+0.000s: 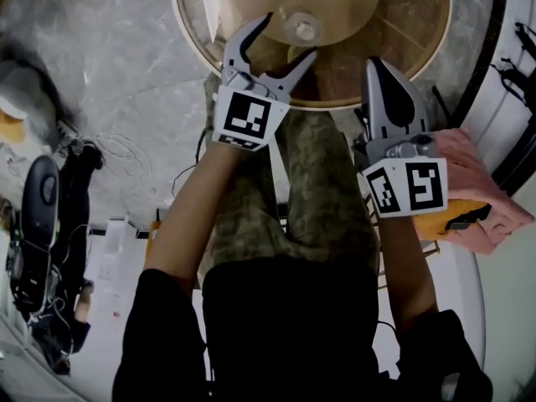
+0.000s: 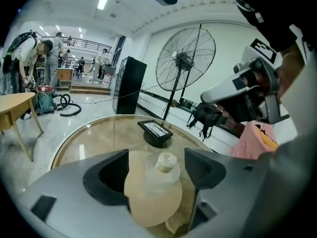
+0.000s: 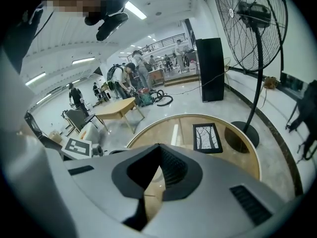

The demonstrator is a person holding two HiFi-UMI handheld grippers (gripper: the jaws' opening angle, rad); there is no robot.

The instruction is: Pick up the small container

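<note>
A small clear container (image 1: 303, 28) with a pale cap stands on the round glass table (image 1: 419, 32), over the table's tan disc base. My left gripper (image 1: 291, 36) is open, its two jaws on either side of the container. In the left gripper view the container (image 2: 161, 173) sits between the dark pads (image 2: 115, 176), with a gap on each side and nothing pressing on it. My right gripper (image 1: 374, 61) is shut and empty at the table's near right edge, well apart from the container. In the right gripper view its jaws (image 3: 157, 155) meet over the table rim.
A black framed panel (image 2: 155, 132) lies flat on the far part of the table. A large floor fan (image 2: 185, 58) and a black box (image 2: 130, 83) stand beyond it. A pink cloth (image 1: 481, 187) lies at the right, and cables (image 1: 117, 153) trail on the floor at the left.
</note>
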